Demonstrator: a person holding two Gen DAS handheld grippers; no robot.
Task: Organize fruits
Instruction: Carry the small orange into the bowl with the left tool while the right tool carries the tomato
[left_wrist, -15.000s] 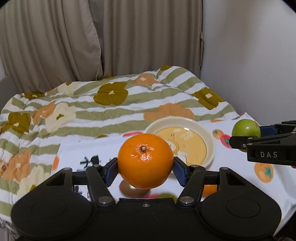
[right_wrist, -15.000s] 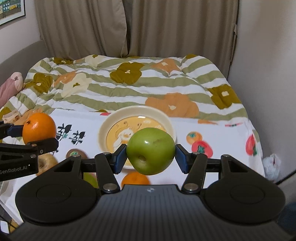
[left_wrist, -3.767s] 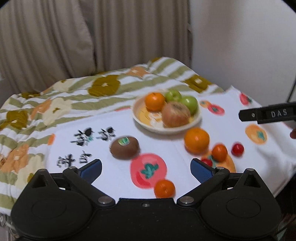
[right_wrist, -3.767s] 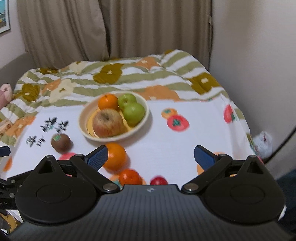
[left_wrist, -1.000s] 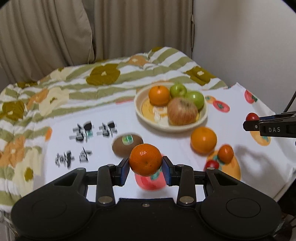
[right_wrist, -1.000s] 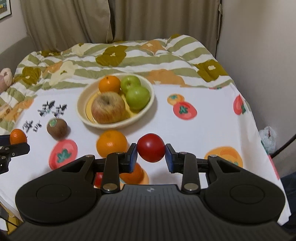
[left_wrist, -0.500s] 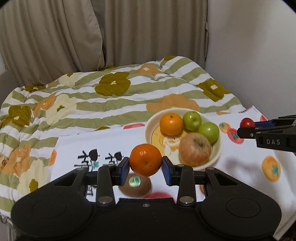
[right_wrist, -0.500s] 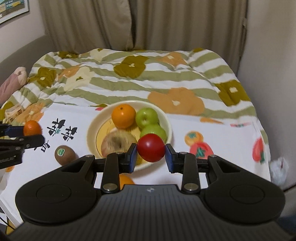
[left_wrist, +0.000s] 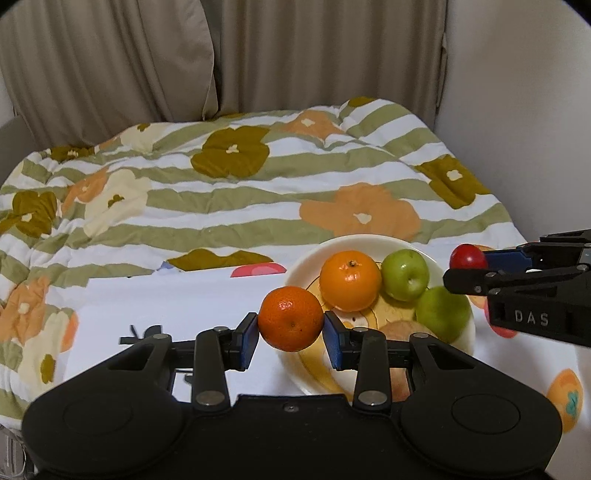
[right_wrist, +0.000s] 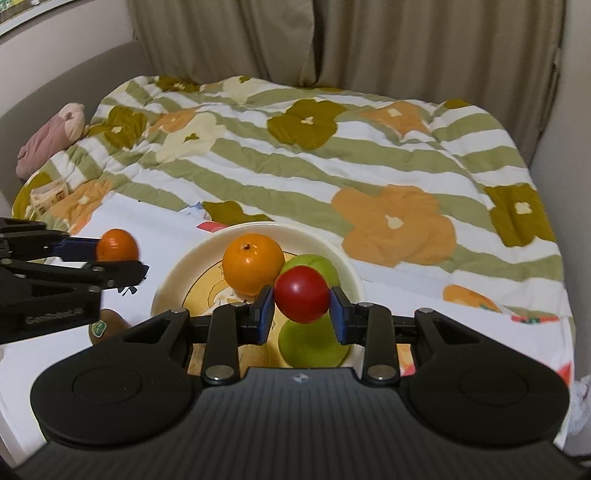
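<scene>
Left wrist view shows the left tool (left_wrist: 290, 335) clenched on a small mandarin (left_wrist: 290, 319), its blue pads pressing the fruit's two sides, so that the mandarin hangs just above the near-left rim of the cream bowl (left_wrist: 300, 268). The mandarin is deep orange, round and dimpled, with a small dark navel facing the camera. Right wrist view shows the right tool (right_wrist: 302, 313) gripping a red tomato (right_wrist: 301, 294), smooth and glossy, held over the bowl's middle, in front of the fruit lying there. Inside the bowl sit a larger orange (right_wrist: 252, 264) toward the far-left side, two green apples (left_wrist: 405, 274) on the right side, and a brownish apple (left_wrist: 400, 328) at the near side, mostly hidden behind the left tool. A kiwi with a sticker (right_wrist: 101, 326) lies on the white fruit-printed cloth (left_wrist: 177, 302) to the left of the bowl, on the bed near its front edge.
</scene>
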